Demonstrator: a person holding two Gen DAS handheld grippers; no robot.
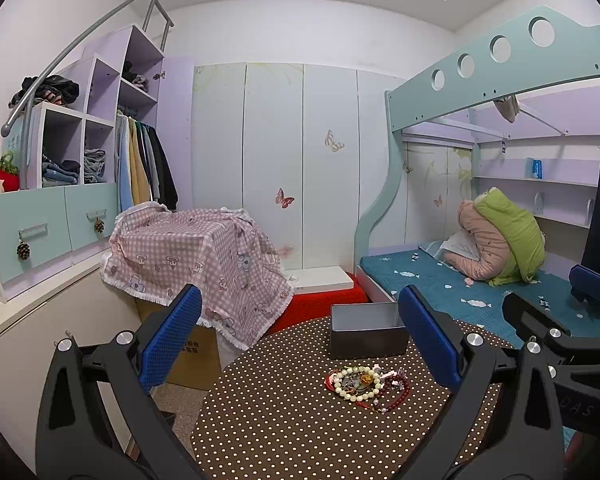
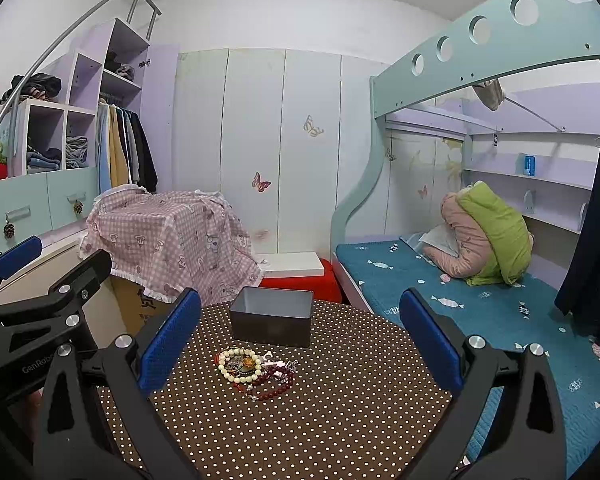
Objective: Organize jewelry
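A pile of jewelry (image 1: 366,387) lies on a round table with a brown polka-dot cloth (image 1: 284,420); it holds a cream bead bracelet (image 1: 357,382), a dark red bead bracelet (image 1: 396,396) and other pieces. An open, empty grey metal box (image 1: 369,336) stands just behind the pile. The pile (image 2: 256,372) and the box (image 2: 272,316) also show in the right wrist view. My left gripper (image 1: 300,340) is open and empty, above the near side of the table. My right gripper (image 2: 300,340) is open and empty, also short of the pile.
A cardboard box under a pink checked cloth (image 1: 196,256) stands left of the table. A red stool with a white board (image 1: 320,292) is behind. A bed with a teal cover (image 1: 480,300) runs along the right. Shelves and hanging clothes (image 1: 140,160) fill the left wall.
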